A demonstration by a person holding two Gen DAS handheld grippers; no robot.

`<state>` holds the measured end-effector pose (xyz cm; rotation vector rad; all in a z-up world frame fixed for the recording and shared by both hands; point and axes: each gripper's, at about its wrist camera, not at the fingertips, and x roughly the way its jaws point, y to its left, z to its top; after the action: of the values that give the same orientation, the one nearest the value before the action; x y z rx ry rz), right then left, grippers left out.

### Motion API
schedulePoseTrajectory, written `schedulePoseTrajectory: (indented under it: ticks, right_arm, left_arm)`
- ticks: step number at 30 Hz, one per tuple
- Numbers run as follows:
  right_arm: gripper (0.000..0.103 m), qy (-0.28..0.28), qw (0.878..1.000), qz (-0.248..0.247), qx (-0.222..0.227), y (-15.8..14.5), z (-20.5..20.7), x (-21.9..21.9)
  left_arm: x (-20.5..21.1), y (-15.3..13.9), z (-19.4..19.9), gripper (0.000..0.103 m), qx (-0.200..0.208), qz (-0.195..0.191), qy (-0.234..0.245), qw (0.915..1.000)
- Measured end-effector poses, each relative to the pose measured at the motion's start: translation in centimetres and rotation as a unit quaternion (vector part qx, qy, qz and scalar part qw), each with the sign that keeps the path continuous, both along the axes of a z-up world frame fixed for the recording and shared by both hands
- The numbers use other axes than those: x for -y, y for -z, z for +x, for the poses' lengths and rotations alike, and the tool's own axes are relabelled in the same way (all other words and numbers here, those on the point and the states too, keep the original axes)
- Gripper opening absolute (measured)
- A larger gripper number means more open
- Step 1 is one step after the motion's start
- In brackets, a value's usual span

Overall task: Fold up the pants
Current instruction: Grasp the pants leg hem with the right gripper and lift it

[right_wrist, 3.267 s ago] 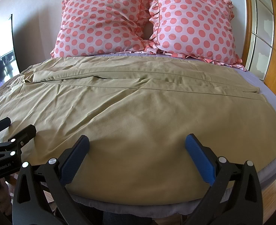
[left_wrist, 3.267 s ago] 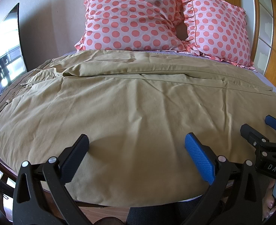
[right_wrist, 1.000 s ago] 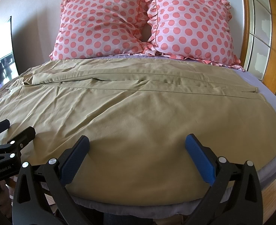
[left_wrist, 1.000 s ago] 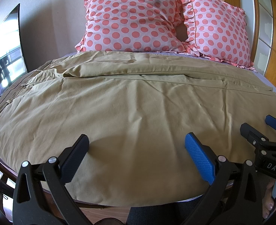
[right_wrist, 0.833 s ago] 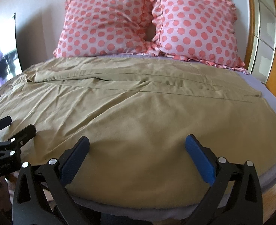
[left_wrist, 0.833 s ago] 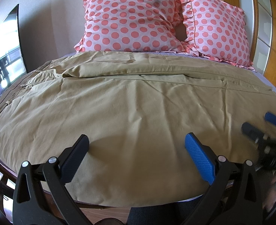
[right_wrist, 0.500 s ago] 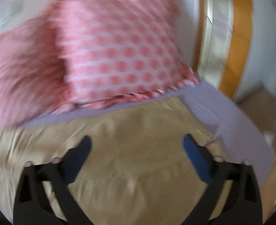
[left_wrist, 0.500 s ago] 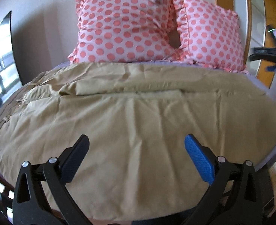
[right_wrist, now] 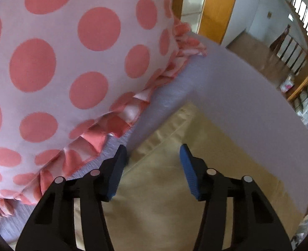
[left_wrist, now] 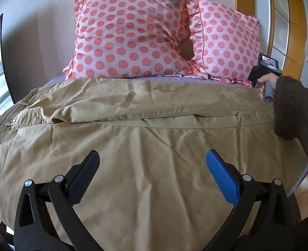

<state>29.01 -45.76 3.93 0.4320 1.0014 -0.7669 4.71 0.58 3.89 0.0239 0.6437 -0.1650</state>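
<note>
My left gripper (left_wrist: 152, 168) hangs with jaws wide apart over the near part of the khaki pants (left_wrist: 133, 146) spread across the bed (right_wrist: 227, 79), while my right gripper (right_wrist: 152, 165) – also parted, empty – hovers over the hem corner beside the dotted pillow (right_wrist: 59, 52) at the far right corner.

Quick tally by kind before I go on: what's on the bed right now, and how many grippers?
Polka-dot pillows: 2, left pillow, right pillow
Khaki pants: 1
Lavender bedsheet: 1
Grippers: 2, left gripper, right gripper, both open
Total: 6
</note>
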Motion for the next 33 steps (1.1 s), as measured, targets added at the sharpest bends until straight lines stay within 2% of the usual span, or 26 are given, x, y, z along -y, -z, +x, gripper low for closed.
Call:
schedulePoseTrajectory:
  ticks: [1,3,4,5,8,9,11,13,14,15,17,18,21,22,24,26,28,32,33]
  right_arm:
    - [0.047,-0.006,1.000,0.001,0.012,0.2,-0.7,0.0]
    - [0.015,-0.009,0.999,-0.003,0.037,0.4,-2.8,0.2]
    - [0.011,-0.009,0.998,0.013,0.067,0.6,-4.1,0.8]
    - [0.009,-0.011,0.994,0.034,0.100,0.9,-5.2,1.6]
    - [0.004,-0.012,0.985,0.085,0.148,1.3,-6.3,3.2]
    - [0.003,-0.007,0.976,0.120,0.182,1.4,-7.4,4.0]
    - [0.003,-0.014,0.960,0.152,0.237,0.1,-9.0,5.3]
    - [0.003,-0.042,0.935,0.176,0.305,-1.7,-13.6,5.3]
    - [0.003,-0.053,0.927,0.184,0.323,-2.2,-15.4,5.1]
    - [0.003,-0.070,0.912,0.197,0.354,-2.8,-19.2,4.8]
    - [0.003,-0.082,0.899,0.214,0.374,-2.9,-24.0,4.5]
    - [0.003,-0.081,0.892,0.228,0.381,-2.6,-27.3,4.2]
    - [0.003,-0.045,0.897,0.250,0.361,-0.8,-33.0,2.8]
    - [0.003,-0.033,0.902,0.263,0.342,0.3,-34.0,2.5]
    - [0.004,-0.028,0.899,0.287,0.329,1.4,-34.4,3.0]
    - [0.014,-0.021,0.898,0.306,0.316,2.0,-34.2,3.3]
    - [0.050,-0.013,0.897,0.318,0.307,2.4,-34.6,3.1]
    - [0.051,-0.011,0.898,0.314,0.308,2.9,-34.1,3.0]
    - [0.030,-0.011,0.902,0.301,0.310,2.8,-33.9,3.1]
  left_arm:
    - [-0.1,0.0,0.1,0.101,0.000,-0.002,0.000,1.0000]
    - [-0.2,0.2,-0.1,0.101,0.002,-0.007,0.000,1.0000]
    - [-0.3,0.3,0.0,0.101,0.001,-0.009,0.000,1.0000]
    - [-0.3,0.3,-0.1,0.101,0.002,-0.012,-0.001,0.9999]
    - [-0.7,-0.2,-0.4,0.101,0.009,-0.025,-0.006,0.9996]
    - [-1.0,-0.6,-0.6,0.101,0.013,-0.033,-0.011,0.9993]
    - [-1.8,-1.3,-1.1,0.101,0.024,-0.046,-0.017,0.9985]
    - [-3.0,-2.1,-1.8,0.101,0.040,-0.065,-0.026,0.9968]
    - [-3.7,-2.5,-2.0,0.101,0.045,-0.075,-0.026,0.9958]
    - [-4.3,-2.7,-2.2,0.101,0.049,-0.084,-0.024,0.9950]
    - [-5.9,-3.4,-2.1,0.101,0.058,-0.102,-0.018,0.9929]
    - [-6.4,-3.6,-2.0,0.101,0.058,-0.107,-0.016,0.9924]
    - [-8.6,-4.5,-1.0,0.101,0.062,-0.139,0.001,0.9883]
    - [-9.5,-5.0,-0.3,0.101,0.066,-0.150,0.004,0.9864]
    - [-10.5,-5.5,1.1,0.101,0.064,-0.144,-0.011,0.9875]
    - [-11.5,-5.8,2.6,0.101,0.053,-0.139,-0.028,0.9884]
    - [-12.9,-5.9,4.0,0.101,0.036,-0.157,-0.043,0.9860]
    - [-15.6,-5.5,7.1,0.101,-0.006,-0.206,-0.083,0.9751]
    - [-16.0,-5.4,8.0,0.101,-0.019,-0.218,-0.092,0.9714]
